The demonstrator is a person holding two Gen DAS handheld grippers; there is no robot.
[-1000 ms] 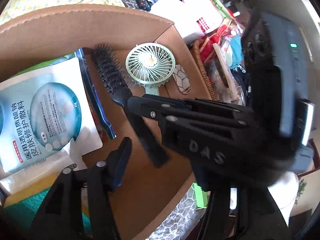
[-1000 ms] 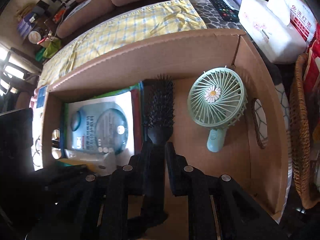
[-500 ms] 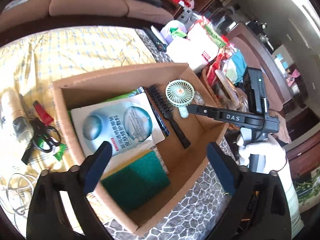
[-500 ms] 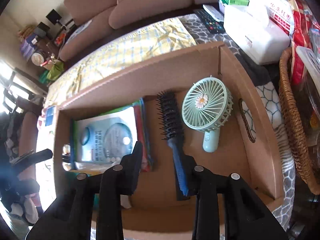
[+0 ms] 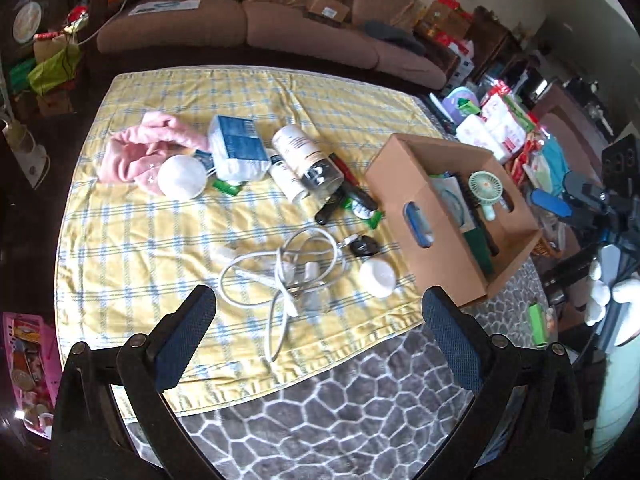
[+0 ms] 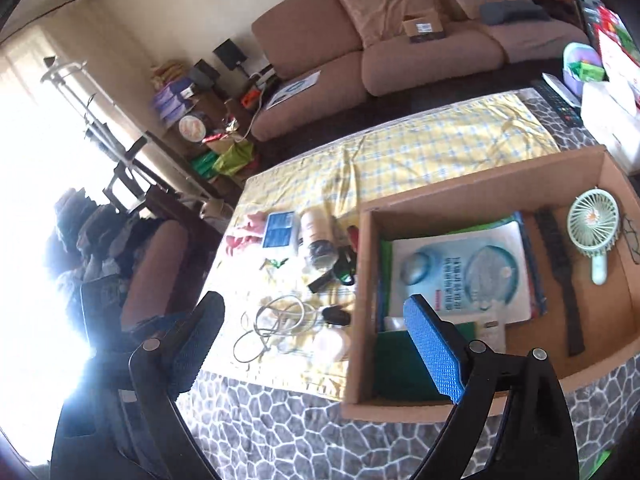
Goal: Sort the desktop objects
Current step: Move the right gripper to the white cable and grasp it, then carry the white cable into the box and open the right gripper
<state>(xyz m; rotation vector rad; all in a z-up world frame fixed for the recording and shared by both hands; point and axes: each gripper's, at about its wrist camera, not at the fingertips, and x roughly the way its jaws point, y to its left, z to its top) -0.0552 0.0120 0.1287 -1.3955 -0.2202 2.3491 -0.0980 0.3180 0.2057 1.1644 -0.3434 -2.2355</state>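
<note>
On the yellow checked cloth over the surface, the tangled white cable lies at 12 o'clock of the left gripper, fingers spread, empty; approach it squarely. The right gripper, fingers opening, empty, hovers beside the brown cardboard box at 3 o'clock.

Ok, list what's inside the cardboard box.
Inside the cardboard box: a green handheld fan, a black hairbrush, a face-mask packet atop other flat packets, and a green pad. Whatever lies under the packets is covered.
</note>
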